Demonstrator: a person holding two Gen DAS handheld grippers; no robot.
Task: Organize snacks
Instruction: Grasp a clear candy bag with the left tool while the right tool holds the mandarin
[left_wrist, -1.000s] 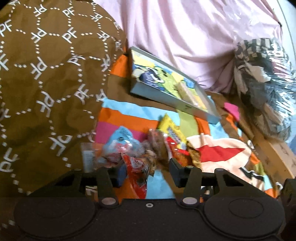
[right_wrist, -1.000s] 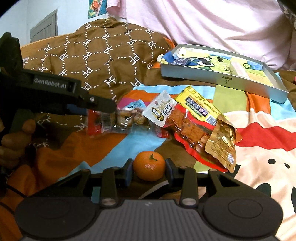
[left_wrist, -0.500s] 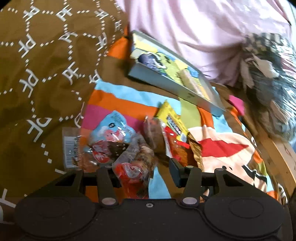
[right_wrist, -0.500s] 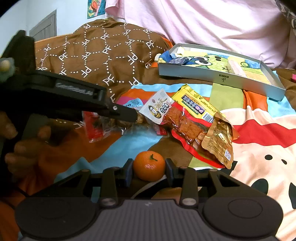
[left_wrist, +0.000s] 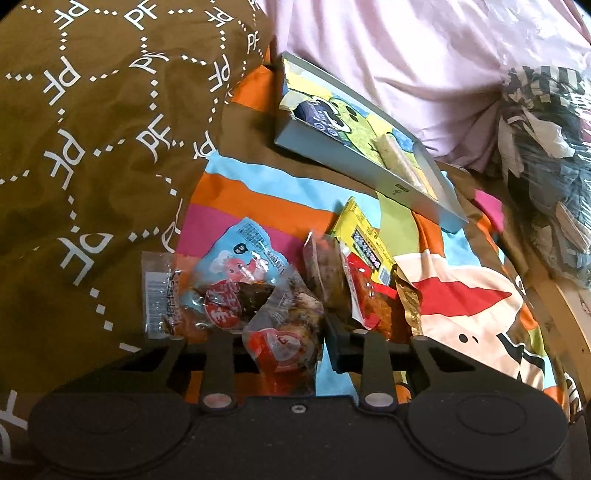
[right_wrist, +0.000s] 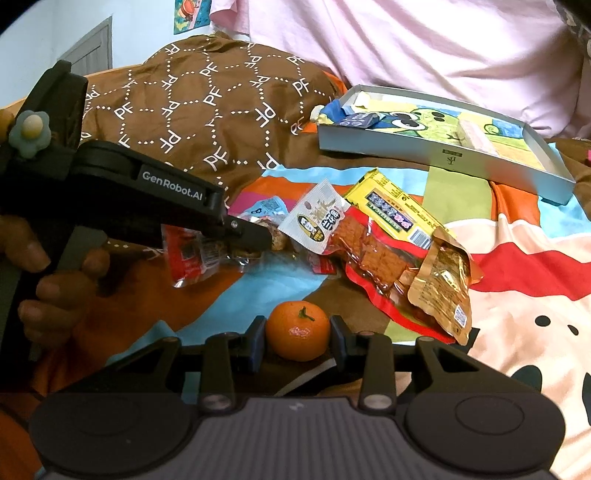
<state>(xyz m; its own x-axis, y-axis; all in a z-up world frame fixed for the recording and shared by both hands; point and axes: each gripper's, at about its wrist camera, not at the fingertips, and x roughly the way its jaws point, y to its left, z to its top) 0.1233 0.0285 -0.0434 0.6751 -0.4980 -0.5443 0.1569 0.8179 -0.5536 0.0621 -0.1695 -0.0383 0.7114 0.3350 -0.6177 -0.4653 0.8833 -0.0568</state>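
Crinkly clear-and-red snack packet (left_wrist: 284, 332) between the jaws of the left hand-held gripper (left_wrist: 284, 334), closing on it, amid glossy foil packets heaped mid-bed. Only in the right wrist view: round, dimpled mandarin (right_wrist: 297, 329) clenched in the right hand-held gripper (right_wrist: 297, 338). Shallow grey cardboard tray (right_wrist: 424, 151) toward the bed's far edge.
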